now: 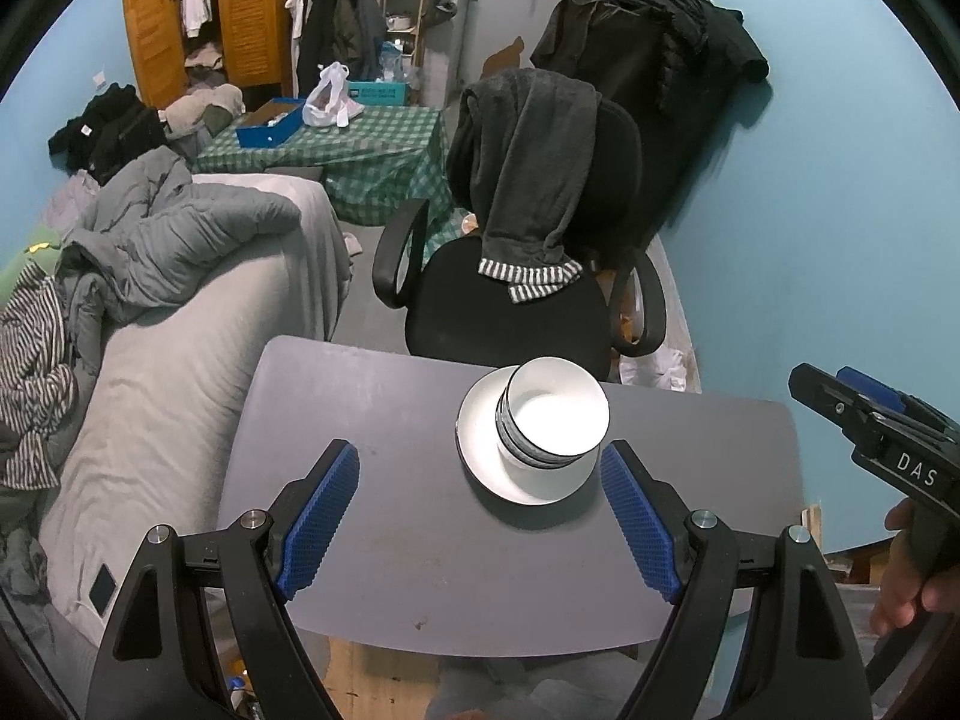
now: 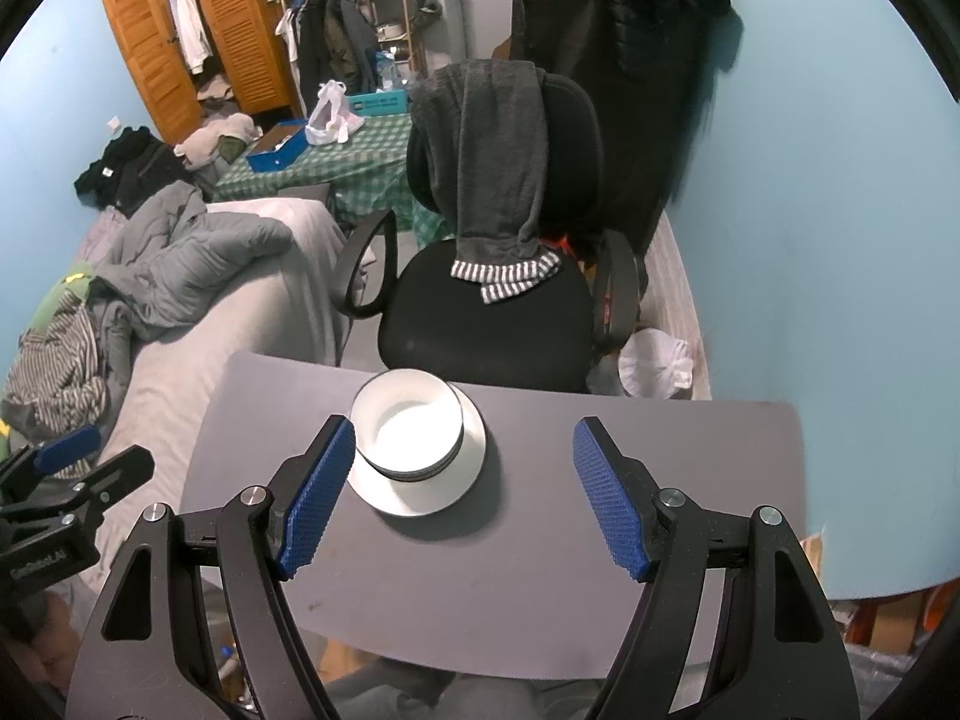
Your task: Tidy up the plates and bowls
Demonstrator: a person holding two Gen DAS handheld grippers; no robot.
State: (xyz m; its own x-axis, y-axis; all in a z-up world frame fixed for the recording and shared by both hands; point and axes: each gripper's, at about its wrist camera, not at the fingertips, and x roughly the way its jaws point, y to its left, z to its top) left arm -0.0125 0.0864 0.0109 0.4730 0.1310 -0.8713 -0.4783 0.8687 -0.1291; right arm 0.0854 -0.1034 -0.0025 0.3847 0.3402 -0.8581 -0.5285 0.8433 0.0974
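- Left gripper (image 1: 480, 504) and right gripper (image 2: 459, 492): fingers spread wide, holding nothing.
- Stacked bowls (image 1: 552, 420) sit on a plate (image 1: 480, 420) at the table's (image 1: 360, 396) far edge.
- Risk: a nudge could topple the stack toward the chair (image 1: 510, 312).
- The bed (image 1: 180, 360) borders the left side.

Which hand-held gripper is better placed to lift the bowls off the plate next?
Probably the left hand-held gripper. It is open and its right finger sits beside the bowls stacked on the plate. The right hand-held gripper, also open, has the stack by its left finger.
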